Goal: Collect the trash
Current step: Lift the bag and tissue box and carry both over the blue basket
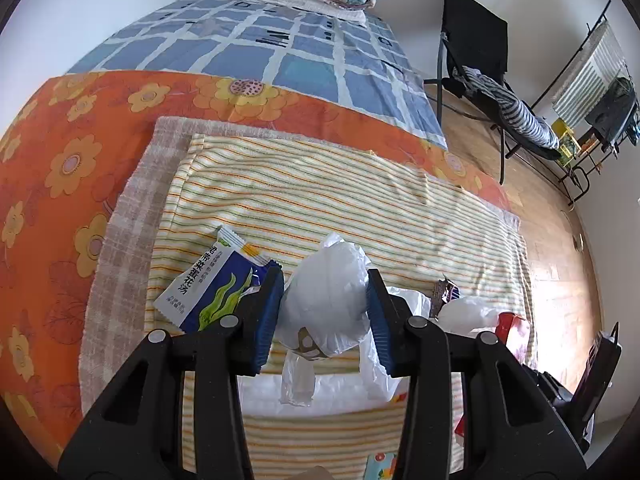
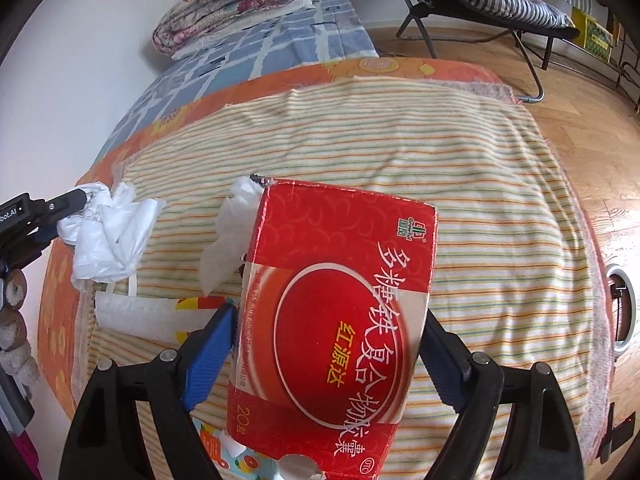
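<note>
Both tongs loaded over the striped towel on the bed.

Left tongs clamped on a white bag, above the towel's near left part; blue packet just left, brown wrapper and crumpled plastic just right. Right tongs gripping a red box by its sides, tissue beside it. Far half of towel bare; floor past right edge, chair beyond.
</note>
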### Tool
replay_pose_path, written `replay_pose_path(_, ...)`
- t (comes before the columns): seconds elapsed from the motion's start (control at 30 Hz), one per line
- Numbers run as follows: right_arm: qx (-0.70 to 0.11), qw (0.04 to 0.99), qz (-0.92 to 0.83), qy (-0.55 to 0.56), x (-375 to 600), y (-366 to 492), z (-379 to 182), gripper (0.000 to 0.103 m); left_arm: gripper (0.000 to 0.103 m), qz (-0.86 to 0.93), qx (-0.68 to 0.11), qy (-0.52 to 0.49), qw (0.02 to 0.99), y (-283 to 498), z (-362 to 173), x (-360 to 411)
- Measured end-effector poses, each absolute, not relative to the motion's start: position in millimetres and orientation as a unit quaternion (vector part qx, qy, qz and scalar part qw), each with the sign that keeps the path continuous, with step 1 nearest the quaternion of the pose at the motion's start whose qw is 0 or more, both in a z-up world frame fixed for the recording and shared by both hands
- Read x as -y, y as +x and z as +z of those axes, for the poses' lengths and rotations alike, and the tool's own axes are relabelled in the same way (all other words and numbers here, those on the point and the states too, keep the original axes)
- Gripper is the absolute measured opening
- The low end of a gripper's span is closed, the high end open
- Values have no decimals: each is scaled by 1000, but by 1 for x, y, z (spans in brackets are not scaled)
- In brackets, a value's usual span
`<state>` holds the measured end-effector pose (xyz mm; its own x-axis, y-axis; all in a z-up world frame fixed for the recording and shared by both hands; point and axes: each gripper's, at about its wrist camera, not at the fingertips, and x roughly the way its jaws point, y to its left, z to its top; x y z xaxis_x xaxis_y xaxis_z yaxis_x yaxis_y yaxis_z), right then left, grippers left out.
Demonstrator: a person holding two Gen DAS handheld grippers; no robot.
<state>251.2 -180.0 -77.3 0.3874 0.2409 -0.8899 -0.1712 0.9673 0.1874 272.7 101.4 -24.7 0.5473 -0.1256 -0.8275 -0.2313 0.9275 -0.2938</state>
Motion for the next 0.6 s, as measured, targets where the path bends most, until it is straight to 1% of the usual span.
replay_pose_path(0.27,-522,842,132,22,188,229,-51,88,42,13,-465,-159,871,246,-1,-82)
replay_pose_path(0.6,-506,847,162,19,179,187,-20,88,42,-10,-454,-141,880,192,30,-60)
